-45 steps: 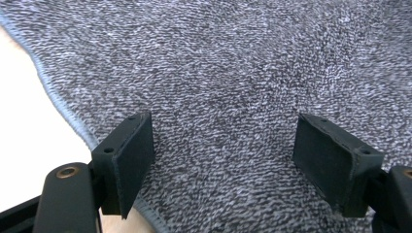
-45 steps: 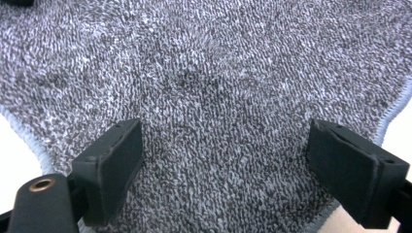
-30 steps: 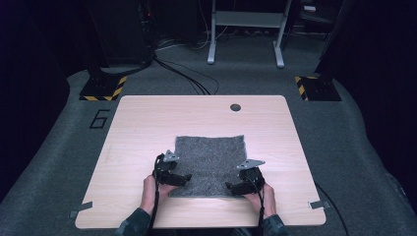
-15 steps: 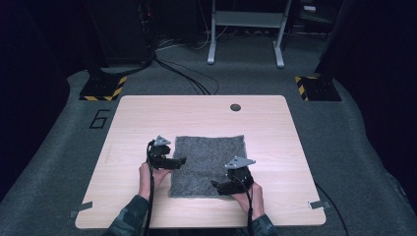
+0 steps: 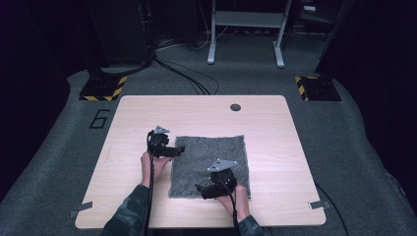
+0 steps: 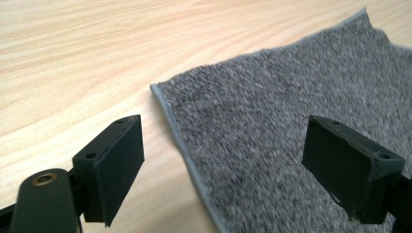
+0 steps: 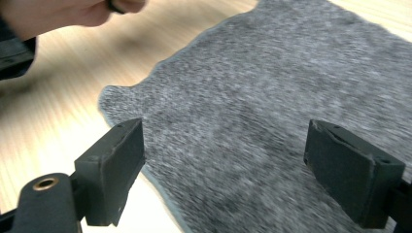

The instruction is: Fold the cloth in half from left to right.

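Observation:
A grey towel (image 5: 216, 157) lies flat in the middle of the wooden table (image 5: 275, 128). My left gripper (image 5: 178, 149) hovers at the towel's far-left corner, pointing right, jaws open. In the left gripper view, the hemmed corner of the towel (image 6: 156, 89) lies between and ahead of the open jaws of the left gripper (image 6: 226, 145), which hold nothing. My right gripper (image 5: 200, 190) is over the towel's near-left part, pointing left, also open. In the right gripper view, the towel (image 7: 272, 92) spreads under the right gripper (image 7: 223, 145), whose jaws are empty, and the other hand (image 7: 63, 14) is at the top left.
A round cable hole (image 5: 235, 107) sits near the table's far edge. Tape marks (image 5: 80, 210) lie at the near corners. On the floor beyond are black cables (image 5: 182, 73), yellow-striped bases (image 5: 102, 88) and a metal frame (image 5: 246, 29).
The left gripper has moved from the towel's near edge up along its left side to the far-left corner. The right gripper has moved left along the near edge. The towel lies as before.

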`<state>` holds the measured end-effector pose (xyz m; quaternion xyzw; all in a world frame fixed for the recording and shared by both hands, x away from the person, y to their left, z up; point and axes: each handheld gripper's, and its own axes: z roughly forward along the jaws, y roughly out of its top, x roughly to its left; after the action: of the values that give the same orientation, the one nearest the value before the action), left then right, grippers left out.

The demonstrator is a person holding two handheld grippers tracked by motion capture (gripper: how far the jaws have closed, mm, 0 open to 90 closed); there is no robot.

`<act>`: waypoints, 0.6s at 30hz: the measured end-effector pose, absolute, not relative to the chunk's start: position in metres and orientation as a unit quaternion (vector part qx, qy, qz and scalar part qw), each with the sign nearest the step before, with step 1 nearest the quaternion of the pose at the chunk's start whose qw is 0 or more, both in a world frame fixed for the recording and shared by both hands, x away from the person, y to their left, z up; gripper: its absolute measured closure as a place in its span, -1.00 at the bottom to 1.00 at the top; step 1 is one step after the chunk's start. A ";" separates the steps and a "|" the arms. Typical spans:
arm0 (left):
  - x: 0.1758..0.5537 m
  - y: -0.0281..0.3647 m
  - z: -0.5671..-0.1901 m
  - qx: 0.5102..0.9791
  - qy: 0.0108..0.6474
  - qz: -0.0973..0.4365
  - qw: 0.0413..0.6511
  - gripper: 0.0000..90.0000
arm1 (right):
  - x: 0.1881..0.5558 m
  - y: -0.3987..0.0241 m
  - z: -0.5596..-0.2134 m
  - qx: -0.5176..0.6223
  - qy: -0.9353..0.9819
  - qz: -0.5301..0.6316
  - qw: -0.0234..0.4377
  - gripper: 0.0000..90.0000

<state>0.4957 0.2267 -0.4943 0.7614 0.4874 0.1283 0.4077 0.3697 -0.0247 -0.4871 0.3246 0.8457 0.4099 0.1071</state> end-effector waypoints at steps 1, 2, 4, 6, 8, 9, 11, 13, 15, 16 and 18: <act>0.498 0.226 -0.495 0.759 0.489 0.131 0.410 -0.66 | 0.369 -0.021 -0.488 0.322 0.848 0.409 0.104 -0.67; 0.503 0.226 -0.496 0.760 0.490 0.132 0.406 -0.65 | 0.367 -0.012 -0.489 0.315 0.852 0.406 0.102 -0.67; 0.506 0.226 -0.496 0.760 0.492 0.129 0.404 -0.65 | 0.367 -0.008 -0.490 0.310 0.854 0.405 0.102 -0.67; 0.511 0.226 -0.498 0.762 0.494 0.126 0.398 -0.64 | 0.362 0.007 -0.491 0.302 0.859 0.402 0.096 -0.64; 0.517 0.224 -0.501 0.762 0.496 0.130 0.395 -0.60 | 0.359 0.018 -0.492 0.291 0.863 0.400 0.097 -0.59; 0.518 0.224 -0.502 0.767 0.492 0.133 0.390 -0.58 | 0.357 0.024 -0.493 0.286 0.863 0.406 0.098 -0.57; 0.521 0.221 -0.504 0.769 0.490 0.135 0.387 -0.53 | 0.354 0.035 -0.494 0.275 0.866 0.405 0.100 -0.49; 0.522 0.220 -0.505 0.767 0.493 0.137 0.387 -0.50 | 0.353 0.040 -0.494 0.270 0.867 0.406 0.100 -0.46; 0.525 0.219 -0.508 0.763 0.497 0.139 0.389 -0.42 | 0.350 0.054 -0.498 0.259 0.871 0.404 0.104 -0.32; 0.526 0.220 -0.508 0.765 0.495 0.141 0.387 -0.38 | 0.350 0.058 -0.499 0.257 0.872 0.404 0.105 -0.25; 0.526 0.219 -0.509 0.763 0.498 0.141 0.387 -0.31 | 0.349 0.065 -0.502 0.254 0.875 0.399 0.103 -0.15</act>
<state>0.5264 0.2193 -0.5092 0.7629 0.4983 0.1412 0.3870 0.3487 0.0654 -0.5019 0.2542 0.8750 0.3991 0.1026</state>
